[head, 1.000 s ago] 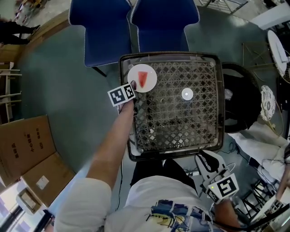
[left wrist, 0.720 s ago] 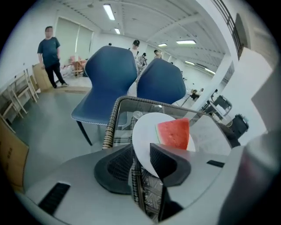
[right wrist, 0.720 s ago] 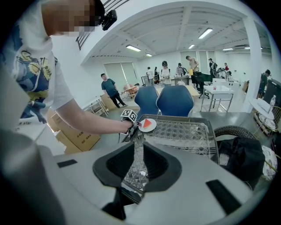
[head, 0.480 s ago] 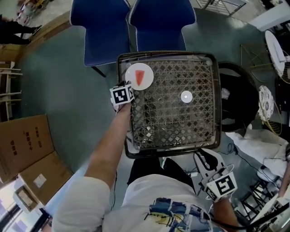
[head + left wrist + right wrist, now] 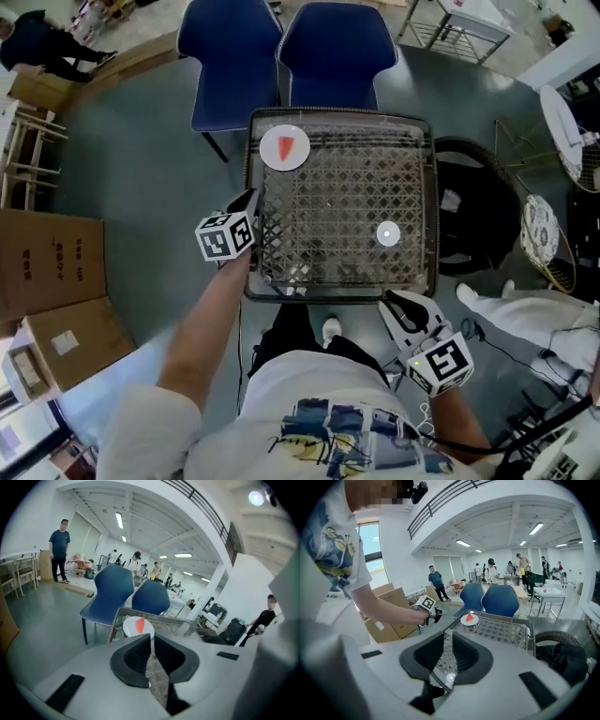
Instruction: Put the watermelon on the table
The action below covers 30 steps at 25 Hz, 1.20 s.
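A red watermelon wedge [image 5: 285, 147] lies on a white plate [image 5: 269, 156] at the far left corner of the lattice-topped table [image 5: 337, 202]. My left gripper [image 5: 250, 200] hovers at the table's left edge, well short of the plate, shut and empty. In the left gripper view the plate [image 5: 130, 626] and wedge [image 5: 140, 626] show just beyond the left gripper [image 5: 152, 640]. My right gripper [image 5: 391, 303] sits off the table's near right edge, shut on nothing. The right gripper view looks past the right gripper [image 5: 450, 641] to the plate [image 5: 464, 620] at the far end.
A small white disc [image 5: 387, 233] lies on the table's right half. Two blue chairs [image 5: 281, 47] stand behind the table. Cardboard boxes [image 5: 47, 272] are on the floor at left, a black tyre-like ring [image 5: 473, 211] at right. People stand far off in the hall.
My left gripper has drawn back from the plate toward the table's near left edge. The plate with the watermelon stays in the far left corner. The right gripper has barely moved.
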Each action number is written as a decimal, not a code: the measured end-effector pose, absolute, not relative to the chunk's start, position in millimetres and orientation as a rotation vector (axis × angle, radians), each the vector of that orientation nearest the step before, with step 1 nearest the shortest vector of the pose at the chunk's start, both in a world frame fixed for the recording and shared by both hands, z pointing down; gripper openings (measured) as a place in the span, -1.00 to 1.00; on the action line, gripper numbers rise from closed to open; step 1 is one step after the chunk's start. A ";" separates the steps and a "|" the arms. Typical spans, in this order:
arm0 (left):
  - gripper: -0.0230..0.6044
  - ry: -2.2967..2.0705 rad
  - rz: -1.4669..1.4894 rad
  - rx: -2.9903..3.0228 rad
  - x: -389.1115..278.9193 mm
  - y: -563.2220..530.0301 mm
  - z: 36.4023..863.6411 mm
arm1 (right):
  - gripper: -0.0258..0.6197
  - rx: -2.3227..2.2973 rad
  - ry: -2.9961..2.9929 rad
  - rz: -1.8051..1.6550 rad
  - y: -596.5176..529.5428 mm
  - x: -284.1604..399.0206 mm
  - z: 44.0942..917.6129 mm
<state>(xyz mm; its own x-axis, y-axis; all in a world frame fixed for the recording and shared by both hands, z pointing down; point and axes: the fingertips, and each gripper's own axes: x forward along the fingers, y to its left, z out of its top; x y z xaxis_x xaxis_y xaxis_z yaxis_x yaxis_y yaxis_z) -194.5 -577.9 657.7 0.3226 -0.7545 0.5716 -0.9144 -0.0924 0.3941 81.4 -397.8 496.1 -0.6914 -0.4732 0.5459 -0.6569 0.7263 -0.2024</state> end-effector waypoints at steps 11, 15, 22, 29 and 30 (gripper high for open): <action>-0.90 -1.245 0.155 2.226 -74.6 -347.5 511.9 | -0.89 0.587 -2.657 0.329 -302.2 112.5 480.6; -0.90 -1.153 0.358 2.330 -30.3 -273.3 491.3 | -0.89 0.516 -2.702 0.319 -272.4 108.7 471.5; -0.90 -1.022 0.384 2.444 20.1 -207.0 457.0 | -0.89 0.473 -2.749 0.288 -233.4 96.5 458.9; -0.90 -1.005 0.228 2.460 1.5 -156.9 417.8 | -0.89 0.381 -2.761 0.215 -188.8 48.6 443.7; -0.90 -1.003 0.205 2.453 -6.5 -147.5 414.5 | -0.89 0.371 -2.756 0.206 -179.6 40.3 441.2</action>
